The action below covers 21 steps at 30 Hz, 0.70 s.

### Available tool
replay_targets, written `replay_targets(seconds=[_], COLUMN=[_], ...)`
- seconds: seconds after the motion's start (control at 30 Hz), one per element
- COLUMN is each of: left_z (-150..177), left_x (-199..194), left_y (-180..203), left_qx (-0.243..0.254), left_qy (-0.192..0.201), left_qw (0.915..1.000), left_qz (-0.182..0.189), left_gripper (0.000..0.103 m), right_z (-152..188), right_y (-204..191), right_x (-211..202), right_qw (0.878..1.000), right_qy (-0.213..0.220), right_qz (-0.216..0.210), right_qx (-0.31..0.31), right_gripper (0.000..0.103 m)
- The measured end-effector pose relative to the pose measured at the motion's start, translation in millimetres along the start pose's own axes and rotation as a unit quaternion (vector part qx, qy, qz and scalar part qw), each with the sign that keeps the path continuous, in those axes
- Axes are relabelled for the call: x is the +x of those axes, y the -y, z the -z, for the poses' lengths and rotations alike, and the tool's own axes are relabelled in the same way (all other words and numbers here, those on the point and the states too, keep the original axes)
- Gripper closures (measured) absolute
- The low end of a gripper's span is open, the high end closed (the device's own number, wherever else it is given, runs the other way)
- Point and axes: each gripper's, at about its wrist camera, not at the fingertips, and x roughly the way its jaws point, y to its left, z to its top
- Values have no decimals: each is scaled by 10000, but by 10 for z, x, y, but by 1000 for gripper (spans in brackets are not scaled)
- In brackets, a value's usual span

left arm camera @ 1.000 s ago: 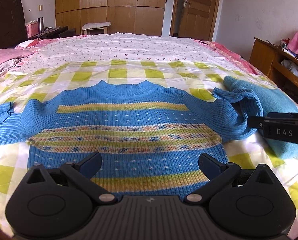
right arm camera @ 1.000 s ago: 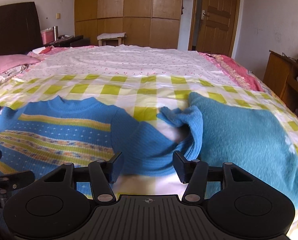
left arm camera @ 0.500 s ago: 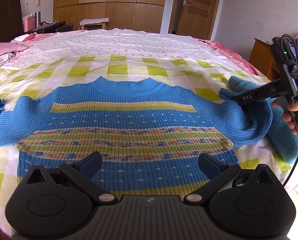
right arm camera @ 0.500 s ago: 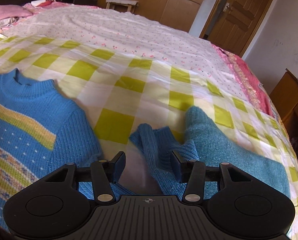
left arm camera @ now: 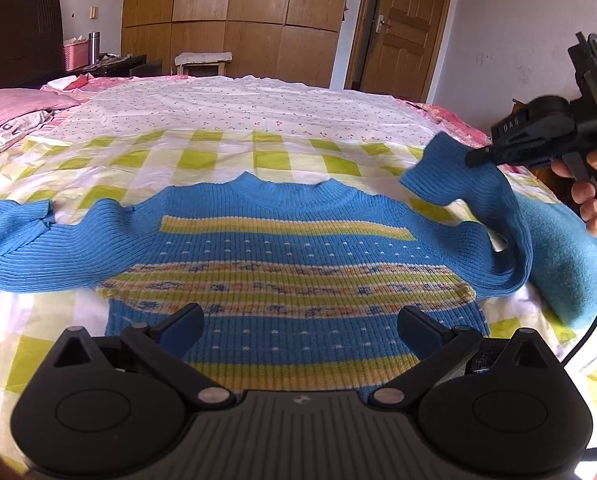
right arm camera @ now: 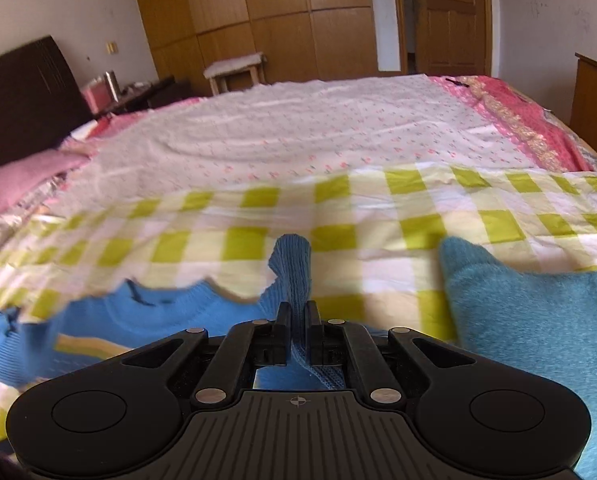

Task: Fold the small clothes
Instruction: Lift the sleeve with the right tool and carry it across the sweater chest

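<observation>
Sleeve (right arm camera: 294,276) folding is the step in hand: carry the cuff in over the chest stripes, low and level, and lay it flat before letting go. Nearest, the left gripper (left arm camera: 300,322) hovers over the sweater's (left arm camera: 282,264) hem, fingers wide apart, holding nothing. The sweater lies flat on the checked bedspread (left arm camera: 266,156). Toward the bed's right edge, the right gripper (right arm camera: 297,312) has just closed on the sleeve and holds it raised, angled downward.

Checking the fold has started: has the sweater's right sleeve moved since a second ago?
Yes. The sleeve, pinched in the right gripper, has lifted off the checked sheet, away from the teal garment.
</observation>
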Motion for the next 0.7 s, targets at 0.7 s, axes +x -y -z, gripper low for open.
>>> replay_targets(seconds=[0.7], left_z=[168], left_x=[-232], left_y=[-737], left_qx=[-585], left_qy=[90], left_qw=[9981], left_qz=[-160], left_gripper=[0], right_z=[873], right_y=[-1841], right_x=[563], right_qw=[9682], right_qy=[-1275], right_qz=[-2011], right_qx=[-774], right_gripper=[90])
